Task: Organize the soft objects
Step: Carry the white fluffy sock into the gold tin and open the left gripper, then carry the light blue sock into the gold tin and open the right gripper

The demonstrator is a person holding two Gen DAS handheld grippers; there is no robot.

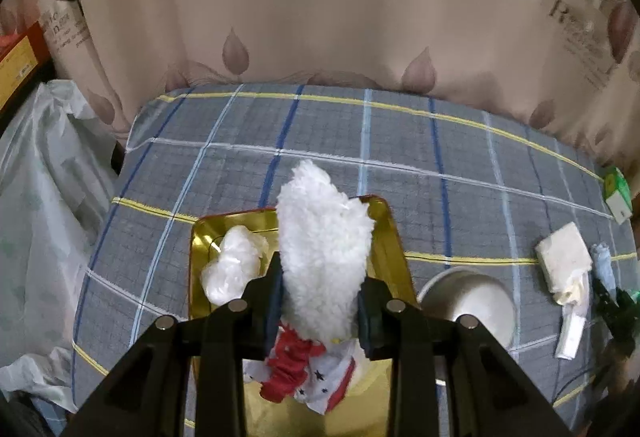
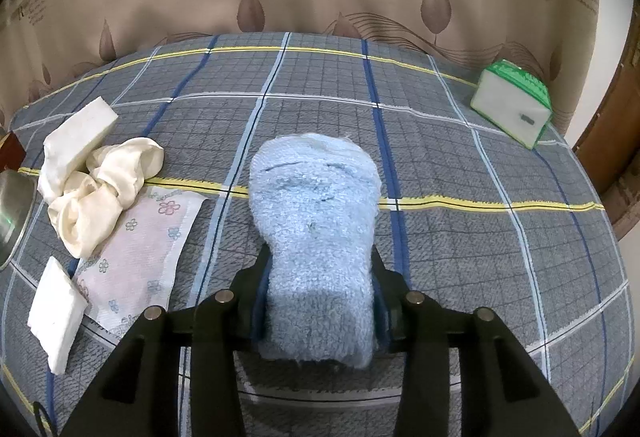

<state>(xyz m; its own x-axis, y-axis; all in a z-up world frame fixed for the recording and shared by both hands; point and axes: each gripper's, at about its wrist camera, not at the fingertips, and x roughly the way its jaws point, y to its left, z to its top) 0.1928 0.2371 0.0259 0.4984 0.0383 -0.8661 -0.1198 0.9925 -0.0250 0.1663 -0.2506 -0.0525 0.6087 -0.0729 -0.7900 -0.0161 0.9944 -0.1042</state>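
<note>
Two soft, light bundles yielded where you clamped them mid-body: left gripper (image 1: 320, 301) jaws squeezing white fleece (image 1: 320, 257), right gripper (image 2: 318, 301) jaws pinching blue towel (image 2: 316, 237).

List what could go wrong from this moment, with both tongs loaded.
1. The fluffy white cloth in the left tongs hangs over the gold tray; released carelessly, it may bury the white wad there.
2. The blue towel bulges past the right tongs and could slip out.
</note>
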